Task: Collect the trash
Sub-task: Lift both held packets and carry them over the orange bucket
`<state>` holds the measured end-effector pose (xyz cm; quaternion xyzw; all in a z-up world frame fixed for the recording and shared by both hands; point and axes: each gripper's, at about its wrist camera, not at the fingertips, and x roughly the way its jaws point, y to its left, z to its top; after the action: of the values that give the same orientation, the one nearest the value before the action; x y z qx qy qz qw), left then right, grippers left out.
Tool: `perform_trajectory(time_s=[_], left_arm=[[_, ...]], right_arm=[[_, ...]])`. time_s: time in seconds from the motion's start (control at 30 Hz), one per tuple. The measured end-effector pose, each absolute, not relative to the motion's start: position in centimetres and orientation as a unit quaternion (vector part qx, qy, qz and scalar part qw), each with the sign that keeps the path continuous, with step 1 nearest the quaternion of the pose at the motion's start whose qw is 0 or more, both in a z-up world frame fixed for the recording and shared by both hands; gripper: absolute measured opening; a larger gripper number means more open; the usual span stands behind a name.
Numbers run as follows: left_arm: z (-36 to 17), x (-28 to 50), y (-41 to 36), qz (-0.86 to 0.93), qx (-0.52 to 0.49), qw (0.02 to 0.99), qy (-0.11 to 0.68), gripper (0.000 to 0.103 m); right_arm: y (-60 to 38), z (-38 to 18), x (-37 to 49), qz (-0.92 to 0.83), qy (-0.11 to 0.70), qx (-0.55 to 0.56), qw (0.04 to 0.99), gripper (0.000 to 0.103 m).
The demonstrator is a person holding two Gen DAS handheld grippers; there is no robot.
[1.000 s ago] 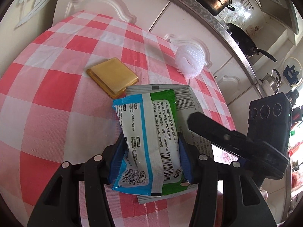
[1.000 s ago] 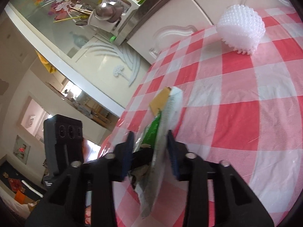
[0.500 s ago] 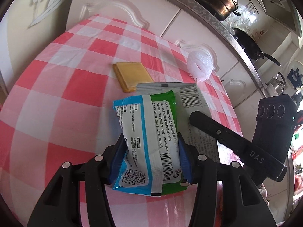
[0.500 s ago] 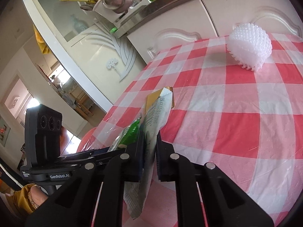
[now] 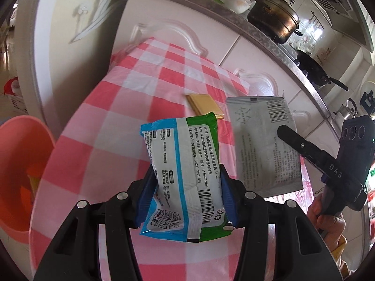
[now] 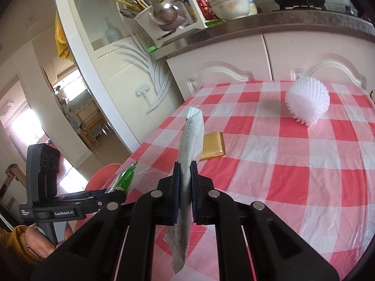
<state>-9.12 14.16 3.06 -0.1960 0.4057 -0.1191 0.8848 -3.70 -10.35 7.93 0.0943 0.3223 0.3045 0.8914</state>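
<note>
My left gripper (image 5: pixel 186 187) is shut on a blue, green and white wipes packet (image 5: pixel 185 164) and holds it above the red-checked tablecloth (image 5: pixel 121 107). To its right a flat silver sachet (image 5: pixel 262 145) hangs in the air, pinched by my right gripper (image 5: pixel 288 135). In the right wrist view the right gripper (image 6: pixel 185 178) is shut tight on that silver sachet (image 6: pixel 191 140), seen edge-on. The left gripper (image 6: pixel 112 194) with the green packet (image 6: pixel 125 178) shows at lower left. A flat gold packet (image 6: pixel 212 146) and a white foam net (image 6: pixel 308 101) lie on the cloth.
A pink basin (image 5: pixel 21 164) stands below the table's left edge, with something orange inside. White cabinet doors (image 5: pixel 164 18) rise behind the table. The counter above carries a pot (image 5: pixel 274 18) and a pan (image 5: pixel 314 68). A person's hand (image 5: pixel 328 220) grips the right handle.
The right gripper's jaws closed onto the silver sachet and lifted it off the table. My left gripper swung left with the wipes packet, and the pink basin came into view.
</note>
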Motion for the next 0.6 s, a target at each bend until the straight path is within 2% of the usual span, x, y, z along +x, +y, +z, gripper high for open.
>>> perform_trajectory(time_s=[0.27,0.6], left_arm=[[3.0,-12.4,17.3,-0.116,-0.200,0.889,0.395,0.053],[2.3,-16.9,22.6,-0.100,-0.227,0.893,0.376,0.053]], right_arm=[[-8.1,10.3,-6.9,0.278,0.305,0.064,0.908,0.009],[-3.8,11.2,-10.9,0.280,0.330,0.039,0.901,0.009]])
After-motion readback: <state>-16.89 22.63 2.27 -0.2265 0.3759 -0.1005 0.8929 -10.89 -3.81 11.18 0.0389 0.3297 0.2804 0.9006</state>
